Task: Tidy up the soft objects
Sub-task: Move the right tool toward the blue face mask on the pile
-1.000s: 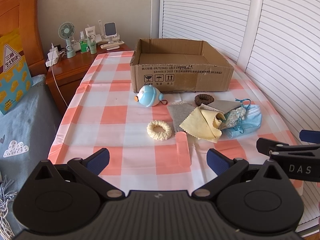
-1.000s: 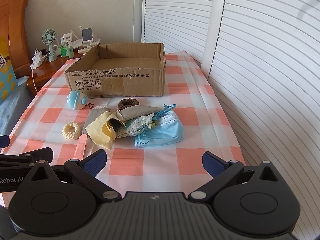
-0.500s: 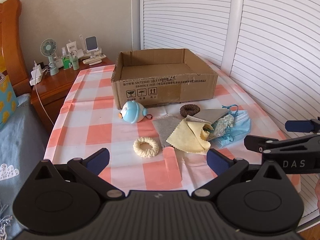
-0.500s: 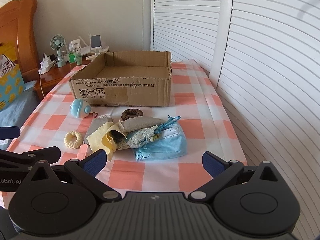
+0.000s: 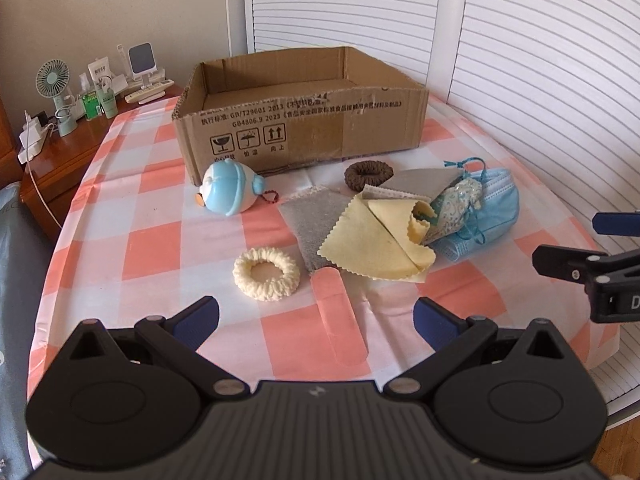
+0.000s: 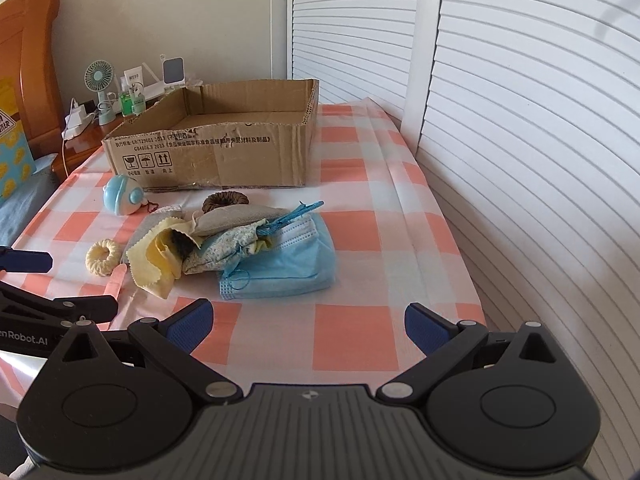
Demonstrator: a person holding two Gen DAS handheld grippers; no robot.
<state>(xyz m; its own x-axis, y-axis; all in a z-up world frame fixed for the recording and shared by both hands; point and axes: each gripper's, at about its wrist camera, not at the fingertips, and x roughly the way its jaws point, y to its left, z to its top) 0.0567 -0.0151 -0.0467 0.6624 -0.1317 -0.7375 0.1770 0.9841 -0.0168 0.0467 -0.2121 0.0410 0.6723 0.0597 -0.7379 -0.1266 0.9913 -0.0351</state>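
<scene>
An open cardboard box (image 5: 304, 124) stands at the back of the checked table. In front of it lie a blue round toy (image 5: 228, 192), a cream scrunchie (image 5: 266, 274), a brown scrunchie (image 5: 368, 174), a grey cloth (image 5: 316, 220), a yellow cloth (image 5: 380, 240), a patterned pouch (image 5: 456, 208) and a blue face mask (image 5: 492, 208). My left gripper (image 5: 316, 318) is open and empty, near the front edge, below the cream scrunchie. My right gripper (image 6: 308, 322) is open and empty, just in front of the mask (image 6: 280, 268).
A wooden nightstand (image 5: 60, 148) with a small fan (image 5: 54, 88), bottles and chargers stands at the back left. White louvred doors (image 6: 520, 120) run along the right side. A bed with a wooden headboard (image 6: 28, 64) is at the left. The table's right edge is close to the mask.
Both grippers have moved forward toward the pile, so the objects look larger and closer. Both stay open. Nothing on the table has moved.
</scene>
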